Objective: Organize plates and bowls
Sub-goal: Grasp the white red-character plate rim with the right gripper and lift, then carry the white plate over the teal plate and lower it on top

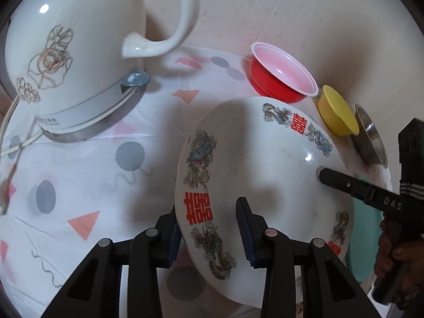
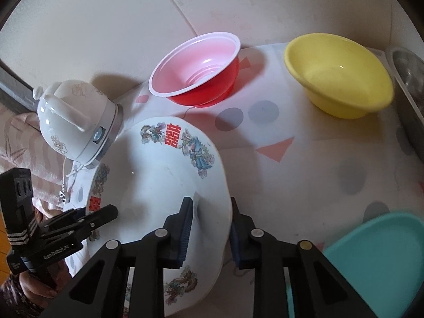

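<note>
Because the broad decorated plate (image 1: 254, 175) is likely awkward one-handed, the left hand-held gripper (image 1: 209, 232) and right hand-held gripper (image 2: 209, 232) straddle opposite rims, seemingly clamped, table's patterned cloth (image 1: 87, 185) below, red bowl (image 1: 281, 73) at one o'clock.

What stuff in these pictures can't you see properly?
- Metal bowl: cut off by the right wrist view's right edge.
- Teal plate: partly behind the right gripper and cut off at the view's bottom edge.
- Kettle: its top is cut off in the left wrist view.
- Table under the big white plate: hidden by the plate itself.
- Left gripper: whether its pads press the rim is unclear.
</note>
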`<state>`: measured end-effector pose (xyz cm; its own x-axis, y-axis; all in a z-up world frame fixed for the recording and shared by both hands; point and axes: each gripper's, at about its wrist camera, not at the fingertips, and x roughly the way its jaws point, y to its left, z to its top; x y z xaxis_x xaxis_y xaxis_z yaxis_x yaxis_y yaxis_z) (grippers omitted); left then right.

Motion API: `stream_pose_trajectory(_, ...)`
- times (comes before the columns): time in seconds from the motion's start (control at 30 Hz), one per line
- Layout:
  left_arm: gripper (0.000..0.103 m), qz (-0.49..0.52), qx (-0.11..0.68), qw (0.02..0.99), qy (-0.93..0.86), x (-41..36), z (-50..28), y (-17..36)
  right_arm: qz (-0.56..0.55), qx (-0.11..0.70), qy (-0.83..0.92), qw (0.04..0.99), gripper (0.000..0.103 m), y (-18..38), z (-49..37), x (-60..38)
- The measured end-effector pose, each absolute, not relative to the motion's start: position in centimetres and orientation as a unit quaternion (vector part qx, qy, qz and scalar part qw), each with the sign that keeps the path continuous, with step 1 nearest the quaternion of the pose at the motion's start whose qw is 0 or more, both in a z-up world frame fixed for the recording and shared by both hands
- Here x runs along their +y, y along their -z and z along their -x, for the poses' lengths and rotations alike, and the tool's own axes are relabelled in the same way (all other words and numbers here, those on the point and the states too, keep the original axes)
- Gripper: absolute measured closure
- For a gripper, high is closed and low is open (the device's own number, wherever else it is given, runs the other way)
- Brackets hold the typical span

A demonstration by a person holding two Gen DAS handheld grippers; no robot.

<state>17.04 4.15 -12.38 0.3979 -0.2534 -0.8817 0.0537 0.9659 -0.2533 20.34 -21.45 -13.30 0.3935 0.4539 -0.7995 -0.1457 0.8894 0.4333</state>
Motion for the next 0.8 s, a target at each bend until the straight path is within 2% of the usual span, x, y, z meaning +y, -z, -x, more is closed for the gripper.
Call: stream_pose_trajectory(0.8,0.064,0.059,0.496,0.855,0.143,-1.9,-17.3,8.7,-0.196,0.464,-0.15,0.851,0.078,10.7,-16.2,-27.0)
